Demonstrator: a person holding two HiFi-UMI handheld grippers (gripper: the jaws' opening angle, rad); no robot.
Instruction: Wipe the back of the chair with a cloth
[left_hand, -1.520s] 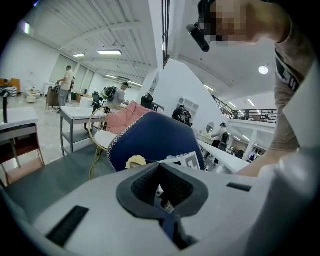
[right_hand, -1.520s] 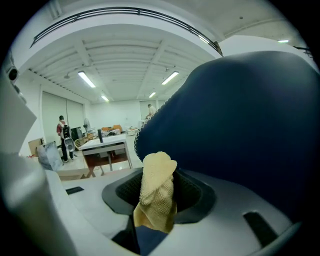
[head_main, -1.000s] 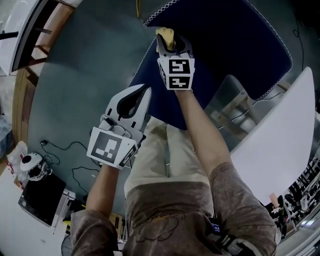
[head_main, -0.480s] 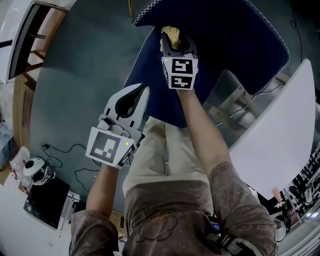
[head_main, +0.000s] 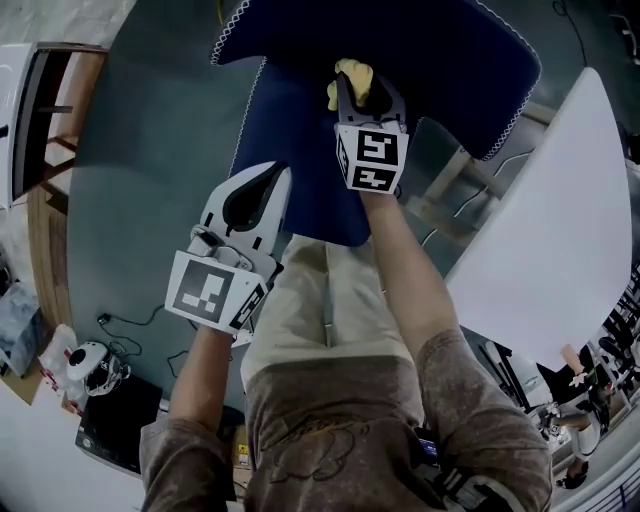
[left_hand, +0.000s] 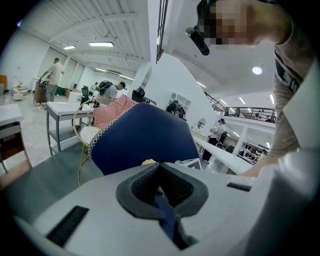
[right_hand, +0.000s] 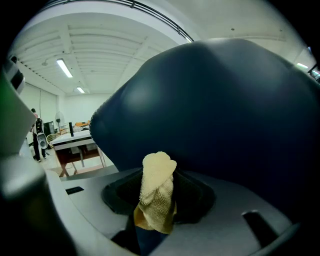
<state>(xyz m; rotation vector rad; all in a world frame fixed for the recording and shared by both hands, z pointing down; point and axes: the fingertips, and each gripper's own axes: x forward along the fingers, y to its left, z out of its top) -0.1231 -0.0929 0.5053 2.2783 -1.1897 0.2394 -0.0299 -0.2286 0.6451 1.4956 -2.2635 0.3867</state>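
Holding the cloth (right_hand: 157, 192) tight between its jaws, the right gripper (head_main: 353, 98) points to 12 o'clock in the head view. The yellow end of the cloth stands out past the tips and seems to touch the dark blue back of the chair (head_main: 430, 45). The back lies directly ahead, at 12 o'clock, and its long axis runs across, from about 9 to 4 o'clock. I judge therefore that the wiping stroke must go sideways along it, not forward. The left gripper (head_main: 274, 178) is at 7 o'clock from the right one, its jaws together with nothing clearly held, near the edge of the seat (head_main: 300, 140). The right gripper is clearly the nearer one.
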